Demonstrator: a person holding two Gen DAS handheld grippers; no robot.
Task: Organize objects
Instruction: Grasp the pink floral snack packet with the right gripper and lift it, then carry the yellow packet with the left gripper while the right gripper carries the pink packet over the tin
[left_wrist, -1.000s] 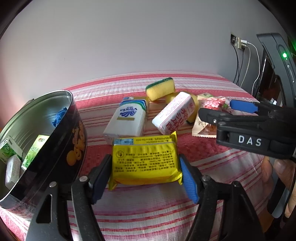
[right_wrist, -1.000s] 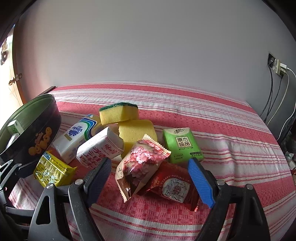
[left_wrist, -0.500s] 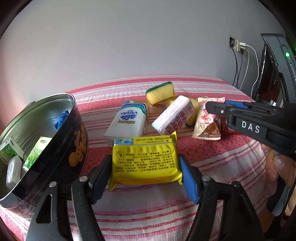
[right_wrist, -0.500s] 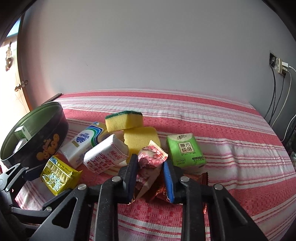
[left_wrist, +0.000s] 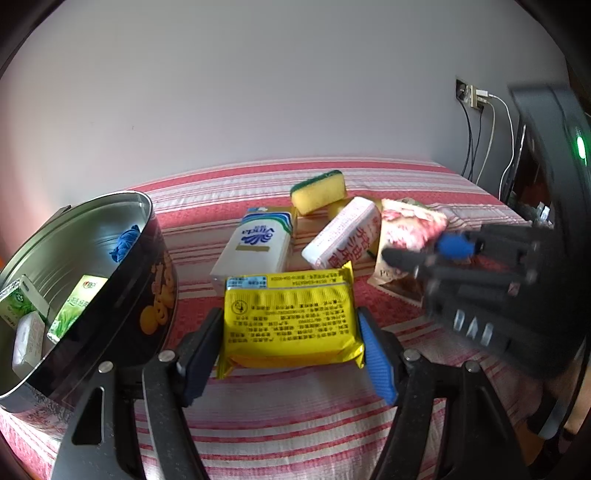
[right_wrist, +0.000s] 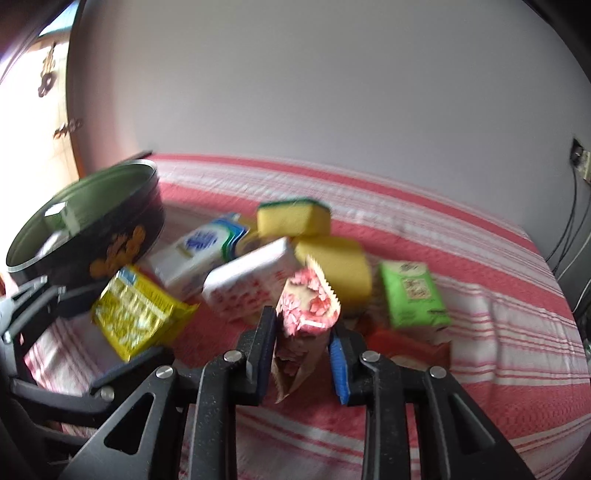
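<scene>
My left gripper (left_wrist: 286, 334) is shut on a yellow packet (left_wrist: 291, 317), its pads pressing both short sides just above the striped cloth. The same packet (right_wrist: 133, 306) shows at the left of the right wrist view. My right gripper (right_wrist: 301, 328) is shut on a pink flowered snack packet (right_wrist: 308, 299), which stands upright between the pads and is lifted off the pile. In the left wrist view the right gripper (left_wrist: 424, 251) is blurred at the right, with the pink packet (left_wrist: 406, 225) in it. A round black tin (left_wrist: 74, 240) stands at the left and holds several small packs.
On the red striped cloth (left_wrist: 295, 424) lie a Vinda tissue pack (left_wrist: 255, 247), a white and red pack (left_wrist: 343, 236), a green-topped sponge (left_wrist: 319, 192), a second yellow sponge (right_wrist: 340, 262), a green tissue pack (right_wrist: 413, 295) and a red packet (right_wrist: 410, 341). Cables hang from a wall socket (left_wrist: 474, 98).
The right gripper closed on the pink snack packet, raised it upright and swung left toward the tin. The left gripper kept still with the yellow packet.
</scene>
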